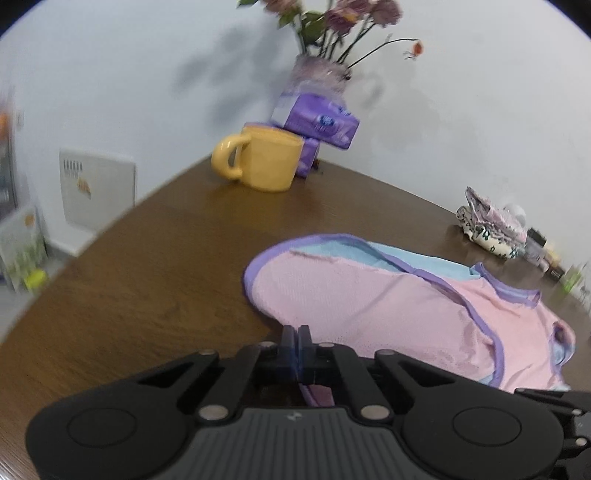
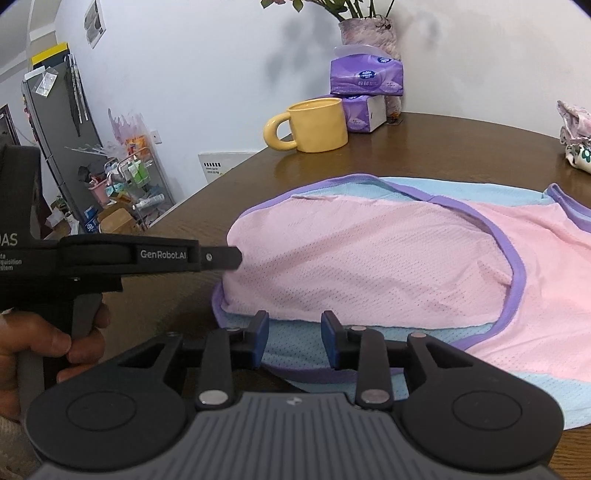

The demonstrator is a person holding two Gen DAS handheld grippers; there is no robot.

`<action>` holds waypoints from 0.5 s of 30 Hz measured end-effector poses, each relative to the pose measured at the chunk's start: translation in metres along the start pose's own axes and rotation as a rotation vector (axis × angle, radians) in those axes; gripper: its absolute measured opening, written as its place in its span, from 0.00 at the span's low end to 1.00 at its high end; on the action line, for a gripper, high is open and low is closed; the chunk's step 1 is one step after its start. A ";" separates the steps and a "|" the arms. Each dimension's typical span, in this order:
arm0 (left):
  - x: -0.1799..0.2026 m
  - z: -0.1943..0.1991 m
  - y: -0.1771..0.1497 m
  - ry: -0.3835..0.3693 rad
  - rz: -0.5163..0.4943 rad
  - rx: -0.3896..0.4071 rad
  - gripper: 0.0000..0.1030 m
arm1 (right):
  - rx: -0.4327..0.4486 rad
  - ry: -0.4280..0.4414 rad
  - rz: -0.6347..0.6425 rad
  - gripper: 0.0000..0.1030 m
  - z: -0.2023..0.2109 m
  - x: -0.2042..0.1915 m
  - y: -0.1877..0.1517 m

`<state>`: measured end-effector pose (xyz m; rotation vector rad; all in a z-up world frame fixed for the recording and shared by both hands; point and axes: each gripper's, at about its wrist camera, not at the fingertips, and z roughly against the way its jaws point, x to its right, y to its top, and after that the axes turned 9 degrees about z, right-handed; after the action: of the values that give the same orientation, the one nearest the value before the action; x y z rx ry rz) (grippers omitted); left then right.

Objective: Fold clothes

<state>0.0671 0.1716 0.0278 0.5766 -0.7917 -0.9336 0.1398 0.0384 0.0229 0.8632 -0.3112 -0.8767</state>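
A pink and light-blue mesh garment [image 1: 369,302] with purple trim lies on the brown table [image 1: 147,277], its pink layer folded over the blue one. My left gripper [image 1: 298,330] is shut, pinching the garment's near left edge; a strip of purple trim shows beneath its fingers. In the right wrist view the left gripper [image 2: 238,257] comes in from the left, held by a hand [image 2: 37,343], its tip at the raised pink edge of the garment [image 2: 388,258]. My right gripper [image 2: 294,325] stands open over the blue bottom layer, just short of the pink edge, with nothing pinched.
A yellow mug [image 2: 314,125] and purple tissue packs [image 2: 365,75] stand at the table's far edge by a flower vase [image 2: 365,33]. A heap of patterned clothes [image 2: 576,140] lies at the far right. A cluttered shelf [image 2: 122,184] stands beyond the table's left edge.
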 end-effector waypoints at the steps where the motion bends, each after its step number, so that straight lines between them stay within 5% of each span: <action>1: 0.004 0.001 0.000 0.010 -0.031 0.015 0.00 | 0.002 0.004 0.002 0.30 0.000 -0.001 0.000; 6: 0.021 0.001 0.000 0.000 -0.149 0.037 0.00 | 0.009 0.020 0.022 0.30 0.001 -0.005 0.001; 15: -0.007 -0.010 0.004 0.077 0.051 -0.029 0.28 | 0.010 -0.007 0.018 0.30 0.005 0.000 0.001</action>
<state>0.0747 0.1807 0.0226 0.5616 -0.7201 -0.8702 0.1375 0.0358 0.0267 0.8657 -0.3291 -0.8623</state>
